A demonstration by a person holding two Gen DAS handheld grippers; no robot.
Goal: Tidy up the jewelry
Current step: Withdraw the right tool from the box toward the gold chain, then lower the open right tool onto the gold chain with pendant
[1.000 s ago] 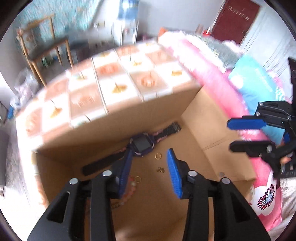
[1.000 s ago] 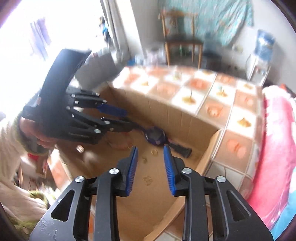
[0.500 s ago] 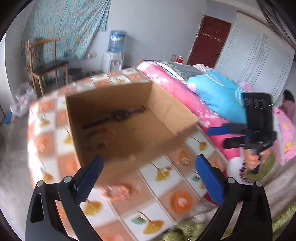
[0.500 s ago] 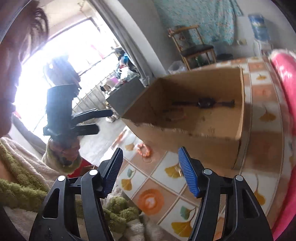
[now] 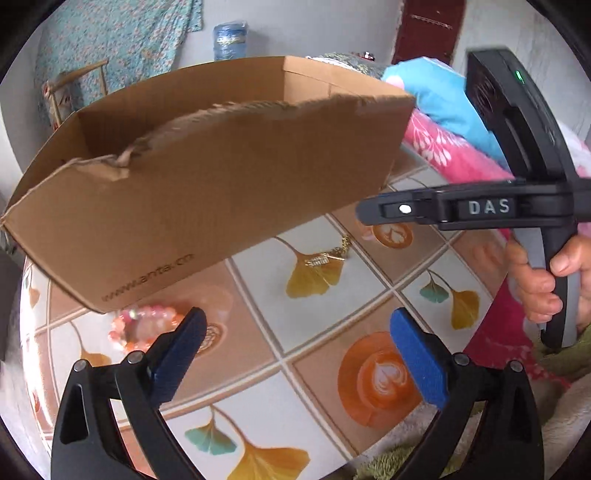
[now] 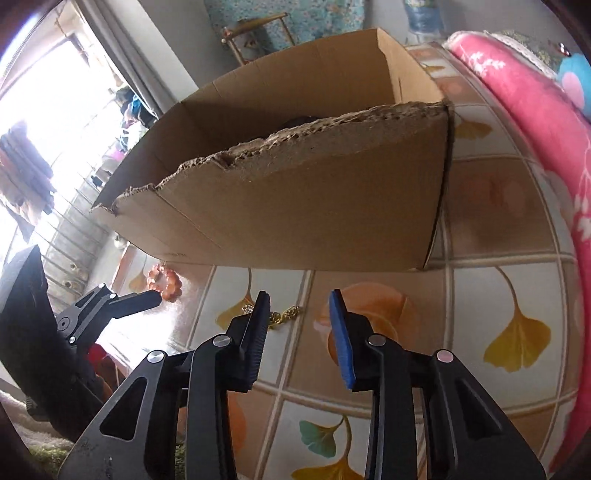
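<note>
A gold chain (image 5: 328,256) (image 6: 282,314) lies on the patterned tabletop in front of the cardboard box (image 5: 221,184) (image 6: 295,192). A pink bead bracelet (image 5: 147,325) (image 6: 164,280) rests by the box's near left corner. My left gripper (image 5: 295,325) stands wide open over the tabletop, its left finger beside the bracelet, with nothing between the pads. My right gripper (image 6: 299,299) hovers just in front of the chain; its jaws are closing with nothing pressed between them. The box's contents are hidden behind its torn front wall.
A tabletop (image 5: 314,369) with ginkgo-leaf and coffee-cup tiles spreads in front of the box. A pink bed cover (image 6: 535,129) and a blue pillow (image 5: 443,96) lie to the right. A hand (image 5: 546,280) holds the right gripper's handle. A chair (image 6: 258,33) stands behind.
Both grippers left the inside of the box and dropped to the tabletop in front of it. The left jaws spread wide. The right jaws widened, then narrowed again.
</note>
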